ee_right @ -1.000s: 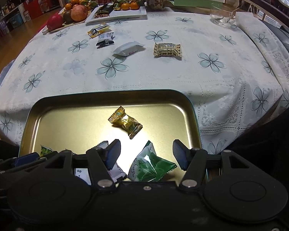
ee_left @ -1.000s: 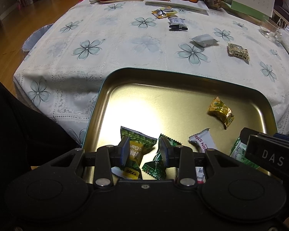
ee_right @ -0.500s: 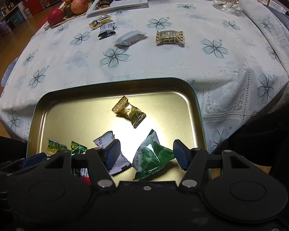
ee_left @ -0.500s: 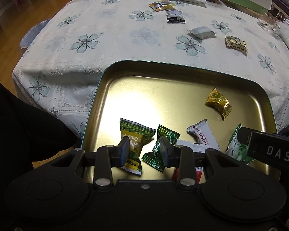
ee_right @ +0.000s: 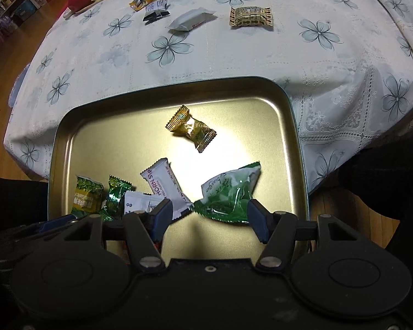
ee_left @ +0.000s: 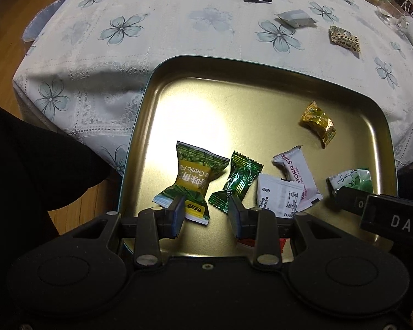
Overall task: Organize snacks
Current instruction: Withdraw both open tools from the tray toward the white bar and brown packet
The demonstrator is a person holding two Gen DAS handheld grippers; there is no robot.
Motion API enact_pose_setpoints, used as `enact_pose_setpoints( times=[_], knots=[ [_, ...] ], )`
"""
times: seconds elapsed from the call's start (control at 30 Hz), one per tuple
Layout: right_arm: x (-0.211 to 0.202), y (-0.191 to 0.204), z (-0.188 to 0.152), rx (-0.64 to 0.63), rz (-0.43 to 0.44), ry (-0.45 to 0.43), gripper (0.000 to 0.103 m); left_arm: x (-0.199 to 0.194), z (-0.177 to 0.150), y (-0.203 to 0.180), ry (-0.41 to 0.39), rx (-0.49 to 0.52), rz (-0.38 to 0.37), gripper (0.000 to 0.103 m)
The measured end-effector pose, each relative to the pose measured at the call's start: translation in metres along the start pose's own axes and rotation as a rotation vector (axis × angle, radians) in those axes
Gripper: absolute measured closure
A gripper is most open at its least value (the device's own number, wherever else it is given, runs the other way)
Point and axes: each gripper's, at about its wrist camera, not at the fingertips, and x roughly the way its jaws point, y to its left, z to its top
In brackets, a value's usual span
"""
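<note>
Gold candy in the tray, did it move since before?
No. The gold candy stays just as near the tray's far right corner.

The red packet (ee_left: pixel 246 243) below the left gripper (ee_left: pixel 206 214) jaws is mostly hidden by the gripper body. The tin tray (ee_right: pixel 297 143) near edge is covered beneath both jaws. Far wrapper print is illegible.

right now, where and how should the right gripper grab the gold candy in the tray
Grip the gold candy across its plump middle, coming straight down from above. It lies flat and alone on the tray, with its crimped twist ends pointing up-left and down-right, so set the right gripper fingers across the narrow width. The thin ends would probably slip.
</note>
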Motion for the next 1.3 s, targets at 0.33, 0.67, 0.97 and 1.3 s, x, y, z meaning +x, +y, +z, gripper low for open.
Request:
enact_pose_setpoints(
  times=[0.33,0.67,0.97,1.3],
  knots=[
    [-0.010,-0.004,0.039,-0.020,0.029,0.056,0.040,-0.016,0.043,0.000,0.006,0.012,-0.032,0.060],
    [-0.007,-0.011,0.115,0.017,0.004,0.030,0.040,-0.020,0.096,-0.016,-0.068,0.084,0.007,0.060],
    [0.012,-0.028,0.199,0.098,-0.068,-0.011,0.040,0.003,0.144,-0.039,-0.087,0.125,0.030,0.060],
    [0.034,-0.044,0.265,0.223,-0.086,0.017,0.041,0.023,0.192,-0.063,-0.135,0.189,-0.003,0.060]
  ],
)
